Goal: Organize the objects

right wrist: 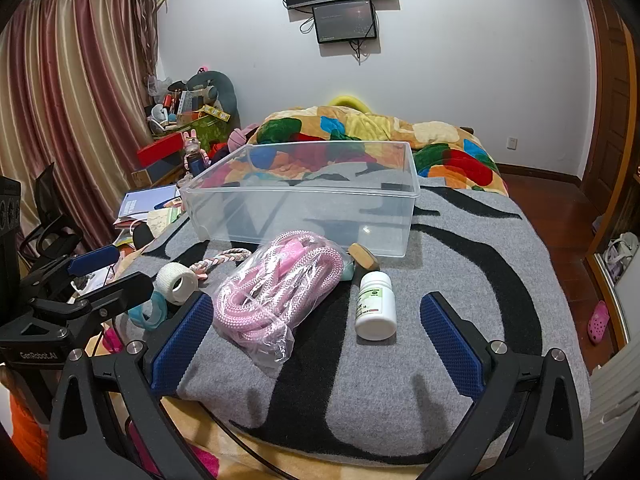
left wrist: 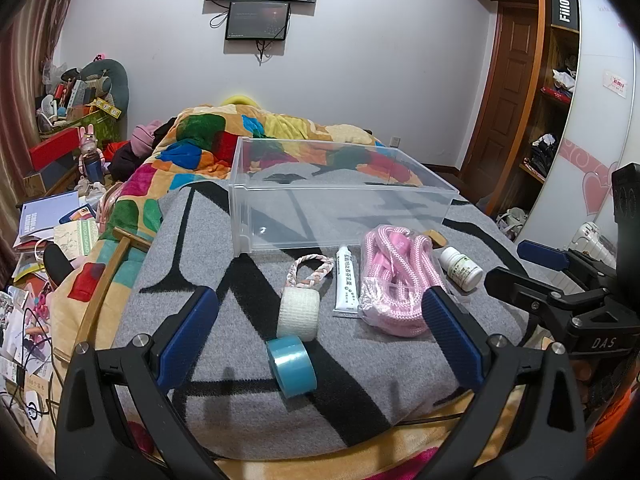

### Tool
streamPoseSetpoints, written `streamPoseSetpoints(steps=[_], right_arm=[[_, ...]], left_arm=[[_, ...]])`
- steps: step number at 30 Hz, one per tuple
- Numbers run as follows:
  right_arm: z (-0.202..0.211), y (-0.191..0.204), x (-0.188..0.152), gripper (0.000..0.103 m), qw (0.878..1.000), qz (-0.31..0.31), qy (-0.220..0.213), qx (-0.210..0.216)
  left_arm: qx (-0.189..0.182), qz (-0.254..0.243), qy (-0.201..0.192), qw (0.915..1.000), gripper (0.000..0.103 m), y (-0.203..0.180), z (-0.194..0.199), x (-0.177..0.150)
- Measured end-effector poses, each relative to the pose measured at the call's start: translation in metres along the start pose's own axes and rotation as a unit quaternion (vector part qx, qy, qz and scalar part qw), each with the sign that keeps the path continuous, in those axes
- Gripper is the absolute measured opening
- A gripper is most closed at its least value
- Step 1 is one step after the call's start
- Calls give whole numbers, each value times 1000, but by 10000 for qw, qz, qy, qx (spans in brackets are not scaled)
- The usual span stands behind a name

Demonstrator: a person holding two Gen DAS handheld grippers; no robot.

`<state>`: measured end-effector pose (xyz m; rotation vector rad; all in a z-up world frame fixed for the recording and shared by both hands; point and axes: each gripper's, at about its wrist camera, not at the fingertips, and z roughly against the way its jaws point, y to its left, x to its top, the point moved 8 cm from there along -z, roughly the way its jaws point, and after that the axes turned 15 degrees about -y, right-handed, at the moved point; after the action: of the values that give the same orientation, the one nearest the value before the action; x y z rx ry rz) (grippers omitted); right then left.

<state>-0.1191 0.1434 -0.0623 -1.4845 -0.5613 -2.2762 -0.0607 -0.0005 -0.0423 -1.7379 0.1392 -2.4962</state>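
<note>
A clear plastic bin (left wrist: 448,192) (right wrist: 414,194) stands empty on the grey blanket. In front of it lie a blue tape roll (left wrist: 292,364) (right wrist: 154,312), a white bandage roll (left wrist: 300,312) (right wrist: 178,278), a braided band (left wrist: 310,270) (right wrist: 224,258), a white tube (left wrist: 346,284), a bagged pink rope (left wrist: 394,280) (right wrist: 276,288), a white pill bottle (left wrist: 462,268) (right wrist: 376,306) and a wooden piece (left wrist: 436,237) (right wrist: 364,257). My left gripper (left wrist: 320,316) (right wrist: 110,270) is open, empty, around the tape rolls' near side. My right gripper (right wrist: 316,332) (left wrist: 528,264) is open, empty, before the bottle and rope.
A colourful quilt (left wrist: 224,136) (right wrist: 440,140) lies behind the bin. Books and clutter (left wrist: 48,232) (right wrist: 148,204) pile up on the left beside the bed. A wardrobe (left wrist: 560,92) stands on the right. A wooden stick (left wrist: 108,276) lies at the bed's left edge.
</note>
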Motion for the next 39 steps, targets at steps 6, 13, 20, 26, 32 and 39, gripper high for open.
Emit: streamPoseSetpoints(steps=[6,13,20,26,32,39], right_arm=[[0,1,0,103,10000,-5,3,3],[1,0,0,103,10000,-8,1,3],[0,0,0,103,10000,-10,3,5],[1,1,-2,103,10000,-24,15,8],[1,2,-2,103,10000,-35,17,19],[2,3,-4,103,10000,-75,41,38]], left_arm=[[0,3,6,10000,103,0,0,0],[-1,4,20,10000,103,0,0,-2],[-7,3,19,10000,103,-1,0,-2],[-11,9,35,10000,103,-2,0,-3],[-16,16,31,10000,103,-3,-1,-4],[-34,-27,-60,10000,103,-7,2,-1]])
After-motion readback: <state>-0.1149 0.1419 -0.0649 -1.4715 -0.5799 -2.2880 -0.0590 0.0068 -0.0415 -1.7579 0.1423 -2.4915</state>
